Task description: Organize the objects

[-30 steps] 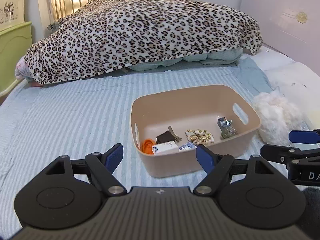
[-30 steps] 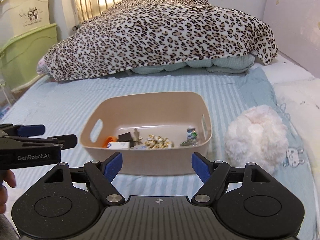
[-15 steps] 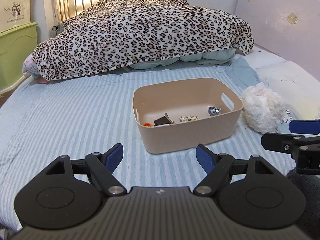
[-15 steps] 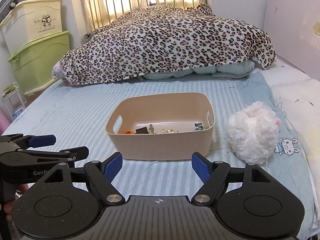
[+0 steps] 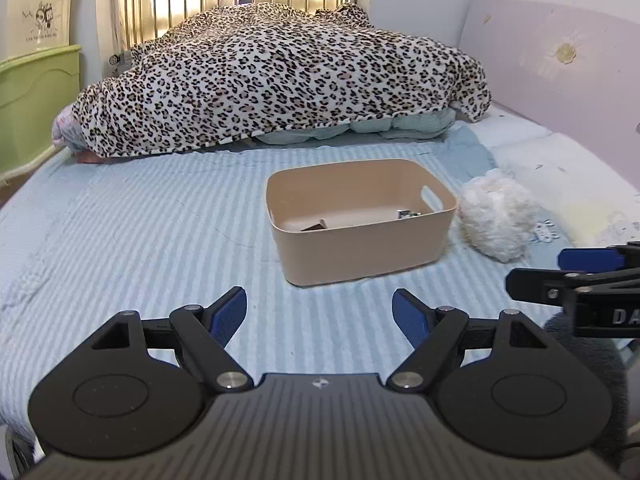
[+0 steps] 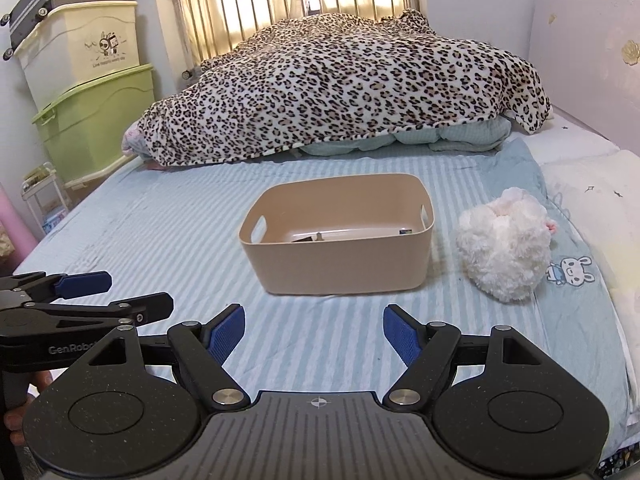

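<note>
A beige plastic bin point(image 5: 360, 256) with handle cut-outs stands on the striped blue bedsheet; it also shows in the right wrist view point(image 6: 340, 264). Small items lie on its floor, mostly hidden by the near wall. My left gripper point(image 5: 320, 314) is open and empty, well short of the bin. My right gripper point(image 6: 314, 334) is open and empty, also short of the bin. Each gripper shows at the edge of the other's view, the right one point(image 5: 560, 276) and the left one point(image 6: 96, 296).
A white fluffy plush point(image 6: 502, 244) lies right of the bin. A leopard-print blanket point(image 6: 340, 88) is heaped across the far bed. Green and cream storage boxes point(image 6: 92, 112) stand at the left. A lilac headboard point(image 5: 560, 60) runs along the right.
Both grippers have pulled back and away from the bin, which now looks smaller and farther. Both stay open and empty.
</note>
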